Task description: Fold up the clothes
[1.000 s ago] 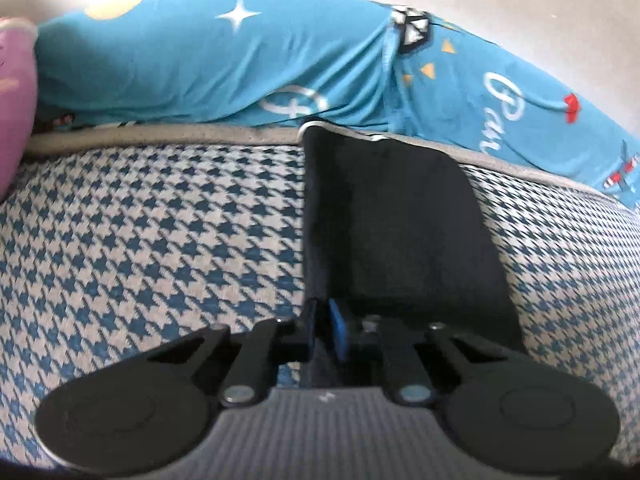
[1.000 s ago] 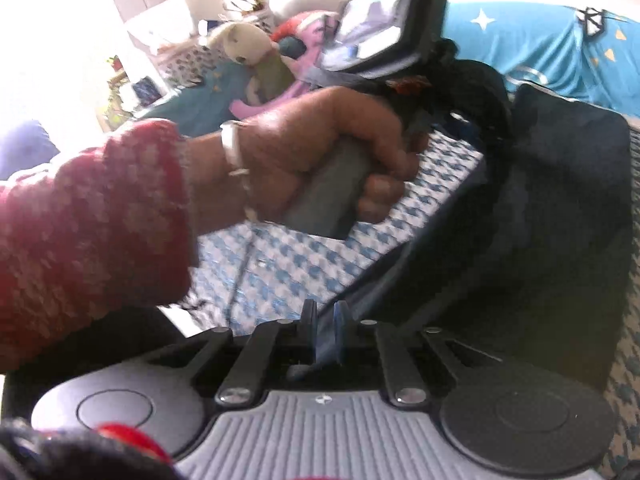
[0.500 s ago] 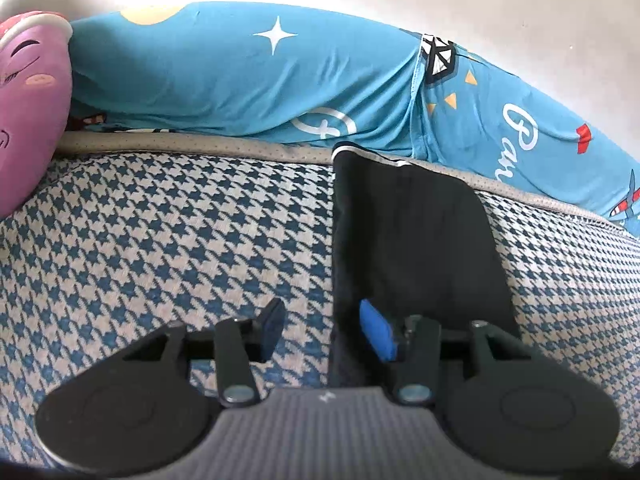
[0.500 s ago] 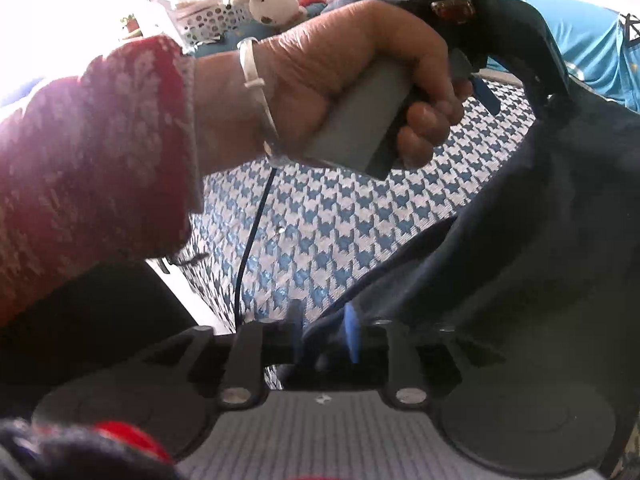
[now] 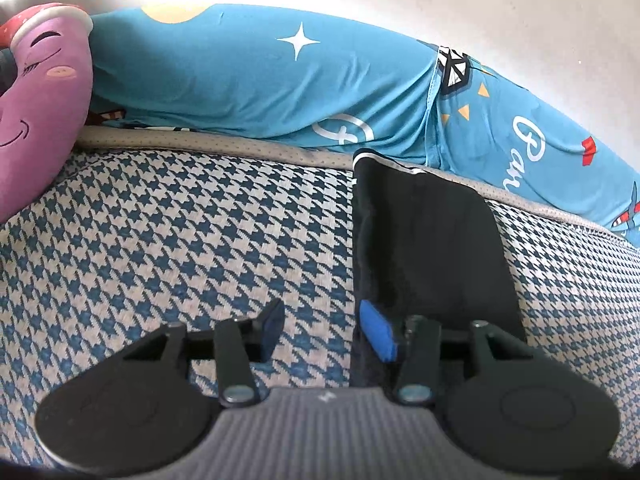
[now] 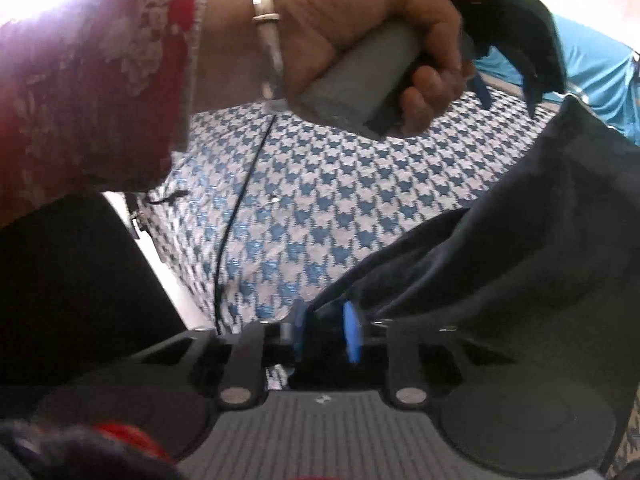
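Hand (image 6: pixel 372 48) grips left gripper (image 5: pixel 326 330) handle, jaws apart over dk garment (image 5: pixel 432 240).

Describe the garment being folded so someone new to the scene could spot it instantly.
Start from the blue-and-white houndstooth bed cover that fills the lower half of the left wrist view. On it, right of centre, lies a long dark garment running away from the left tongs toward the turquoise printed bedding. It is the only plain, near-black cloth here, with a thin white trim at its far end.

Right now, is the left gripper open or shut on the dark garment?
Open. The left gripper has its fingers spread with houndstooth cover showing between them; the dark garment lies beside the blue pad, unpinched.
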The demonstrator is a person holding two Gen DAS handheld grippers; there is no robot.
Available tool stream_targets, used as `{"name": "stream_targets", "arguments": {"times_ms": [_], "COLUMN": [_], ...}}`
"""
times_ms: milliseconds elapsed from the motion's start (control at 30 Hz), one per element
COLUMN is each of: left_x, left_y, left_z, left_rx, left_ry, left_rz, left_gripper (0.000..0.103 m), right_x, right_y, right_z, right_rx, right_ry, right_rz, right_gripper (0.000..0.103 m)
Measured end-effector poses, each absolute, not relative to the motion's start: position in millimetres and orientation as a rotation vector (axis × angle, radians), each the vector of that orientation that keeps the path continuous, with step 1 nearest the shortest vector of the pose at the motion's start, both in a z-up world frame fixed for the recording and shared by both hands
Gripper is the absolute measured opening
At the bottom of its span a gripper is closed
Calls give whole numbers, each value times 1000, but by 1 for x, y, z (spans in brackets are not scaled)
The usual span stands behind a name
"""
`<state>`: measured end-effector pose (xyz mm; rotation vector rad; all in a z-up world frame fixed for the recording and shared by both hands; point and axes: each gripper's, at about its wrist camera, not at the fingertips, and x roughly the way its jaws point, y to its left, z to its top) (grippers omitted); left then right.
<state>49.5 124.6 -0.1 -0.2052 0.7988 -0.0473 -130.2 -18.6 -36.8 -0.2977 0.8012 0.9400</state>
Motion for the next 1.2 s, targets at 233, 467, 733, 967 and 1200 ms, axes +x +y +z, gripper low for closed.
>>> {"name": "stream_targets", "arguments": {"times_ms": [233, 467, 733, 967, 1200], "left_x": [48, 42, 42, 37, 32], "left_y": [132, 147, 139, 123, 96], "left_z": [3, 9, 9, 7, 9], "left_rx": [-217, -274, -248, -205, -169], "left_ry": [797, 769, 787, 805, 810], "left_rz": [-46, -25, -43, -96, -164], "left_gripper": [44, 44, 47, 50, 50], "right_x": [-124, -134, -129, -128, -113], "right_y": [-36, -43, -21, -42, -90], "right_z": [-26, -6, -27, -12, -5], "right_rx": [-161, -89, -132, -127, -70], "right_ry": [823, 709, 820, 793, 811], "right_rz": [943, 1043, 1068, 1050, 845], "right_gripper": [7, 7, 15, 18, 18]}}
